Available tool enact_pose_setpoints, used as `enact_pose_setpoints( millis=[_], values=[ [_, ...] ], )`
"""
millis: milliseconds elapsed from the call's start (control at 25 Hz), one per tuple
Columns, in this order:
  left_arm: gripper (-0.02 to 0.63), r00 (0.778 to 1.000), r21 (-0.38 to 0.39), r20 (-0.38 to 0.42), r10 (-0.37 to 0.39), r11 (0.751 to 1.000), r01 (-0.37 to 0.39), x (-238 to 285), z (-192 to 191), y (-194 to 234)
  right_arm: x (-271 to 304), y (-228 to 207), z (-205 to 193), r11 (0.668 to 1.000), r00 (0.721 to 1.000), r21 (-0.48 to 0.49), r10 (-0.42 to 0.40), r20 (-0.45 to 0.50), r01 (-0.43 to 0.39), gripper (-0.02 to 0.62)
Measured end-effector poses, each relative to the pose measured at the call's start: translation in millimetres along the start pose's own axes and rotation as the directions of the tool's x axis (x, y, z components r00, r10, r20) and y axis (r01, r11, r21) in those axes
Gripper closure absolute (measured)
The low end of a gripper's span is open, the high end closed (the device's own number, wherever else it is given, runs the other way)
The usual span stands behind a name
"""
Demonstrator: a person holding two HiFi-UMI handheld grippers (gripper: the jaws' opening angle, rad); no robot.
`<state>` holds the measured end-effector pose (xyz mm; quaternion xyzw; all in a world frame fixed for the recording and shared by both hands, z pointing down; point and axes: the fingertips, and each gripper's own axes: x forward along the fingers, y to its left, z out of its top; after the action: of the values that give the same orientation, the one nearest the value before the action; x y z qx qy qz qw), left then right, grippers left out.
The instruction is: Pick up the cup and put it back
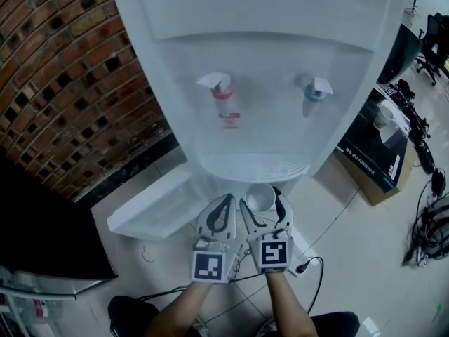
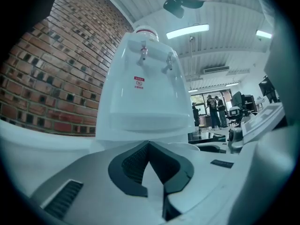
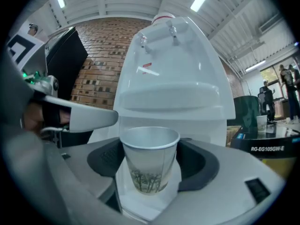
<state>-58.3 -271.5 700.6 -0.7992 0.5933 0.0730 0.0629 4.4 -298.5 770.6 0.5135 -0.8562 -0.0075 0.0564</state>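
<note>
A pale tiled floor is seen, on which a white water dispenser is stood at the far middle. A flat white panel is laid to its left (just beside the base), a cardboard box to its right, and black cables farther right.

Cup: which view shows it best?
Right gripper view: cup fills the centre, side and print visible, gripped in the right claw. Head view shows only its rim from above. Left gripper view misses it.
</note>
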Motion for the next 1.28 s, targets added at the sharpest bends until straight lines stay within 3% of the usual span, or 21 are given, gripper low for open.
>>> enact_pose_setpoints(
  millis=[440, 600, 800, 1240, 1280],
  values=[
    [0.606, 0.998, 0.014, -0.059, 0.02, 1.0, -0.02, 24, -87, 6, 68, -25, -105, 0.997, 0.999, 0.069, -0.031, -0.034, 0.033, 0.247],
    [0.606, 0.997, -0.015, -0.075, 0.019, 1.0, -0.02, 24, -111, 6, 95, -23, -139, 1.0, 0.998, 0.01, -0.011, -0.065, 0.011, 0.247],
    [0.606, 0.993, -0.015, -0.114, 0.007, 1.0, -0.008, 31, -143, 2, 116, -24, -162, 1.0, 0.998, 0.002, -0.001, -0.059, 0.001, 0.247],
    [0.606, 0.99, -0.026, -0.142, 0.025, 0.999, -0.029, 25, -166, 11, 139, -37, -189, 0.996, 0.997, 0.087, 0.025, -0.072, -0.018, 0.239],
    [0.606, 0.99, -0.025, -0.141, 0.026, 0.999, -0.03, 25, -166, 12, 138, -37, -188, 0.996, 0.997, 0.09, 0.022, -0.071, -0.016, 0.208]
  ],
)
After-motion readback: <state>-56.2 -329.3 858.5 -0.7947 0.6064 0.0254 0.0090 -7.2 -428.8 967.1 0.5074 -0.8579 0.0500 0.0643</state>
